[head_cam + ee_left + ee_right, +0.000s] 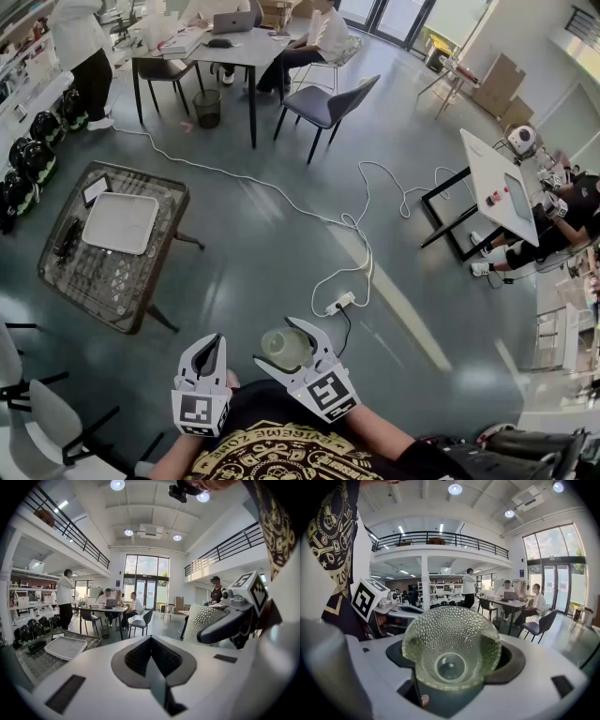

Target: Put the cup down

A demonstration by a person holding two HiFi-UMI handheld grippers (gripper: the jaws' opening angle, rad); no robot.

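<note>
A person standing on a grey floor (281, 253) holds a pale green dimpled glass cup (451, 644) in the air, close to the body, clamped between the widely spread jaws of the right gripper (278, 343). The right gripper view looks straight into the cup's mouth to its round base, so the cup lies along the jaws with its base pointing away from the person, not upright. The left gripper (208, 352) hovers just to the left with its jaws pressed together on nothing.

The nearest surface that looks fit for the cup is a low mesh-topped table (103, 286), well apart to the far left, bearing a white tray (120, 223). The cup has not yet been set down, and that gap is where trouble could start. A white power strip (339, 303) and its long cable (281, 199) lie on the floor just beyond the grippers; a snagged foot on the way across could jolt the cup loose. The glass is rounded and held only by its sides, so any slackening of the jaws over the hard floor would likely break it. Released without being turned base-down, it would probably land on its side and roll off the table.
</note>
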